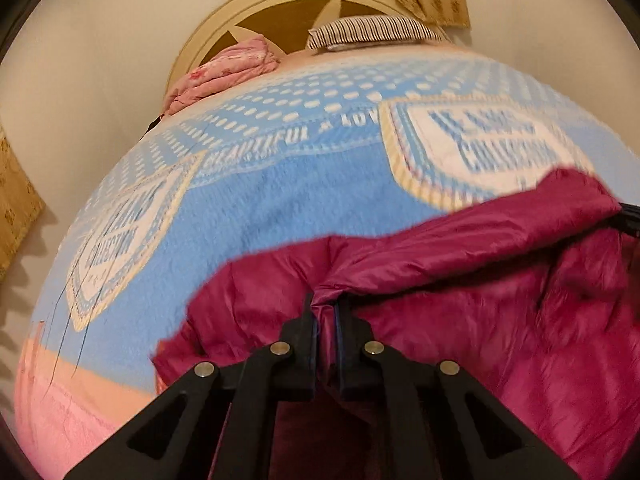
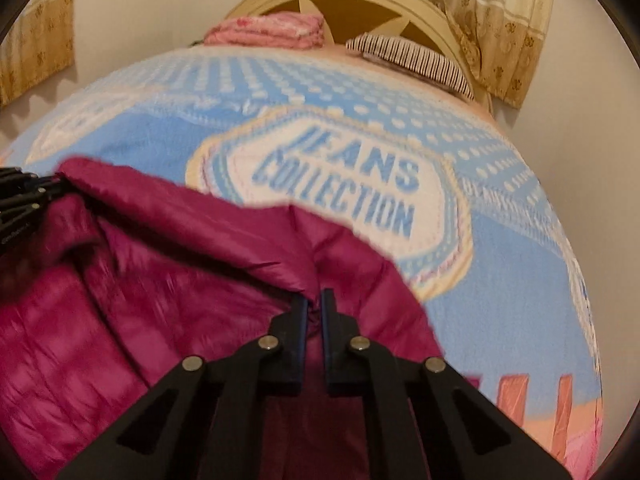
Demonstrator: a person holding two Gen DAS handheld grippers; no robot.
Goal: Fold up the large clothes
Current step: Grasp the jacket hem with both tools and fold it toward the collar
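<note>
A magenta padded jacket hangs between my two grippers above the bed. My left gripper is shut on a pinch of its edge. My right gripper is shut on another pinch of the jacket. The jacket's edge stretches between the two grips, and its body sags toward me. The right gripper shows at the right edge of the left wrist view, and the left gripper shows at the left edge of the right wrist view.
A blue blanket printed "JEANS COLLECTION" covers the bed. At the head stand a cream headboard, a folded pink cloth and a striped pillow. Beige curtains hang on both sides.
</note>
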